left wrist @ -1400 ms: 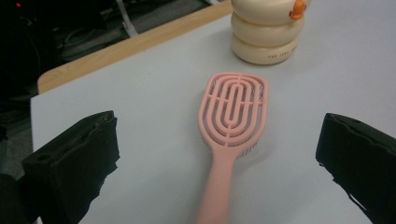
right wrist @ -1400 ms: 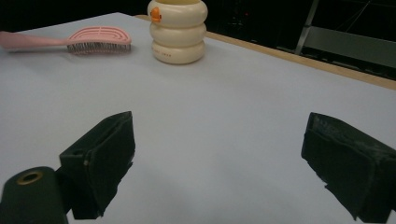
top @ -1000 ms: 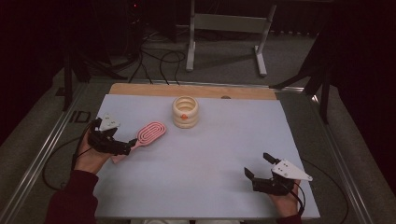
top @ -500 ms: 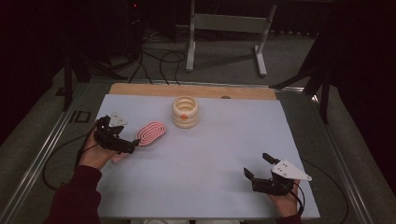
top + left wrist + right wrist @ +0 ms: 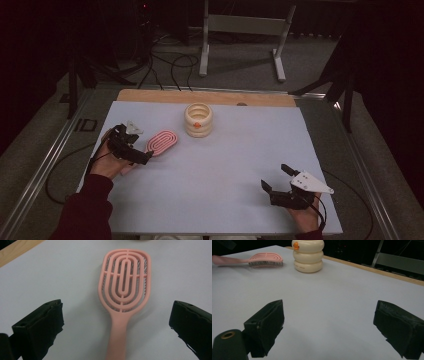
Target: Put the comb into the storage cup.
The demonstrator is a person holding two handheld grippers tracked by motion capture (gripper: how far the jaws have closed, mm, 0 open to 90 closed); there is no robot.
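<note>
1. The pink hairbrush lies flat on the counter, bristles down, its handle pointing toward the left hand-held gripper and its head just left of the cream ringed holder.
2. That hand-held gripper is spread wide, its jaws on either side of the handle and not touching it.
3. The step looks like the approach before a grasp; next it should drop lower and close on the handle.
4. The right hand-held gripper rests wide and empty, well apart.
</note>
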